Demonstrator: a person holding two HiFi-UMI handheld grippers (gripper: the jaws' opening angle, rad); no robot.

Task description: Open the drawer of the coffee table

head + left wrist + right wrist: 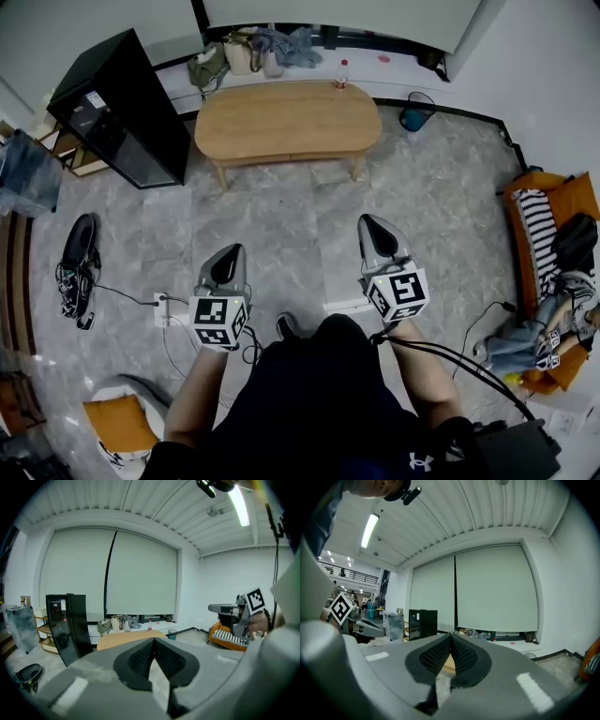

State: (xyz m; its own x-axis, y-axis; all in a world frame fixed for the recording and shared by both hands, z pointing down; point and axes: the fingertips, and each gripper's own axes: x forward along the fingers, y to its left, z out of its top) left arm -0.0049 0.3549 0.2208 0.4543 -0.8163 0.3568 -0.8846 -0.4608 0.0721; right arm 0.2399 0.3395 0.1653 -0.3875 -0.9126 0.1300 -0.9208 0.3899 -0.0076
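Head view shows the coffee table (286, 122) well apart from the person, across the grey floor (281, 225); its drawer cannot be made out from here. The left gripper (228, 255) and the right gripper (375, 228) both have the jaws closed on nothing. They point toward the table, probably because the approach is not yet made.

The table (286, 122) has a long, rounded top of light wood and slim wooden legs (222, 176). It stands upright on the grey floor (281, 234), close to the far wall. Its drawer seems shut, though the front hardly shows from above.
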